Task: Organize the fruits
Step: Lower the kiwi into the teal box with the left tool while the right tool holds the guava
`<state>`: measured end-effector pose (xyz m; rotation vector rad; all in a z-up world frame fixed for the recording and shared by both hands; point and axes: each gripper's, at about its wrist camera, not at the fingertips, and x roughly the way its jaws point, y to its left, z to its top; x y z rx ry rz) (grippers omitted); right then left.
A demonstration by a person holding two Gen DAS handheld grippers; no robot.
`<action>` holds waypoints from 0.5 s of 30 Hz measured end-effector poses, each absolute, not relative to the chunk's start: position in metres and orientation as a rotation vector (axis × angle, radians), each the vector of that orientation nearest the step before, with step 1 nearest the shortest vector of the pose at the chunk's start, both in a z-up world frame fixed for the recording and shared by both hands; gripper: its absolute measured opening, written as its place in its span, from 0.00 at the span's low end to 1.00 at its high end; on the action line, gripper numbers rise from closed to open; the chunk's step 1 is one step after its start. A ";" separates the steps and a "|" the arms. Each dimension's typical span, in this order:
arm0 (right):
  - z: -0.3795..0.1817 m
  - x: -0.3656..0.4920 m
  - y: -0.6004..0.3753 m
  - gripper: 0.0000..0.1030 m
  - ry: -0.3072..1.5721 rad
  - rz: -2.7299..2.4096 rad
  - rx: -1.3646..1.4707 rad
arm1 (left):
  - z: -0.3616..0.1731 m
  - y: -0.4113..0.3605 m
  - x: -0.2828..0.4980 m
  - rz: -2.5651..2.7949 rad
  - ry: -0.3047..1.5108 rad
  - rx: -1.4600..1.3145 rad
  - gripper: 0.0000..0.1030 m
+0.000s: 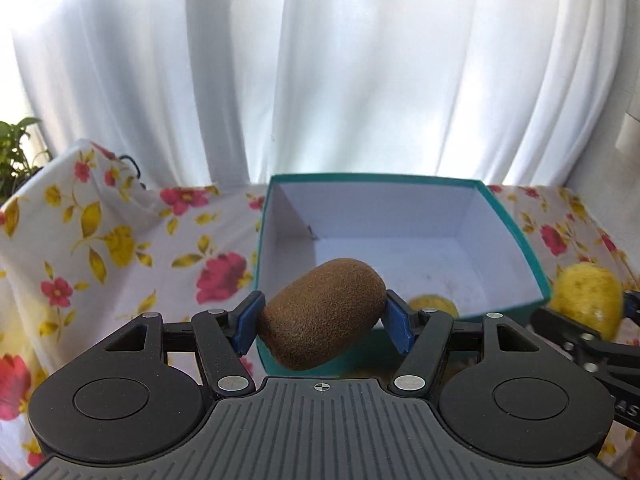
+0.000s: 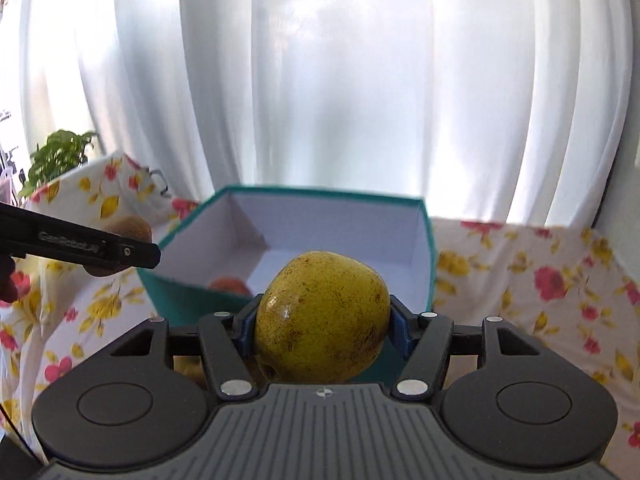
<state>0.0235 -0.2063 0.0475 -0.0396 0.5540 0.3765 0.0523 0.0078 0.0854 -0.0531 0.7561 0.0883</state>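
White curtains hang at the far side, above the flowered cloth covering the table. On it sits the teal box, open-topped, with a fruit at its near wall. My right claw is clamped around a yellow pear near the box; my left claw grips a brown kiwi just over its near-left corner.

left tongs: clamped, holding load | right tongs: clamped, holding load, level
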 end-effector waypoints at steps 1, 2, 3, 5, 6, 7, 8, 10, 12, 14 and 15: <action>0.052 0.025 -0.208 0.60 0.541 0.373 -0.036 | 0.086 0.006 0.058 0.097 0.761 -0.054 0.67; 0.056 0.029 -0.209 0.60 0.529 0.370 -0.032 | 0.086 0.005 0.064 0.105 0.764 -0.053 0.67; 0.059 0.030 -0.211 0.60 0.521 0.365 -0.030 | 0.086 0.004 0.069 0.115 0.772 -0.049 0.67; 0.062 0.036 -0.213 0.59 0.510 0.358 -0.031 | 0.084 0.001 0.077 0.129 0.776 -0.038 0.67; 0.064 0.039 -0.213 0.59 0.505 0.352 -0.030 | 0.083 -0.001 0.081 0.132 0.777 -0.035 0.67; 0.065 0.041 -0.214 0.59 0.502 0.346 -0.030 | 0.081 -0.002 0.082 0.132 0.778 -0.032 0.67; 0.065 0.043 -0.215 0.59 0.499 0.340 -0.030 | 0.080 -0.004 0.085 0.132 0.779 -0.030 0.67; 0.063 0.046 -0.217 0.59 0.503 0.325 -0.024 | 0.076 -0.009 0.089 0.136 0.787 -0.020 0.67; 0.060 0.047 -0.219 0.59 0.514 0.322 -0.022 | 0.072 -0.012 0.095 0.137 0.798 -0.018 0.67; 0.056 0.047 -0.219 0.59 0.521 0.318 -0.025 | 0.067 -0.016 0.100 0.136 0.809 -0.008 0.67; 0.055 0.048 -0.220 0.59 0.524 0.315 -0.029 | 0.064 -0.017 0.103 0.138 0.816 -0.002 0.67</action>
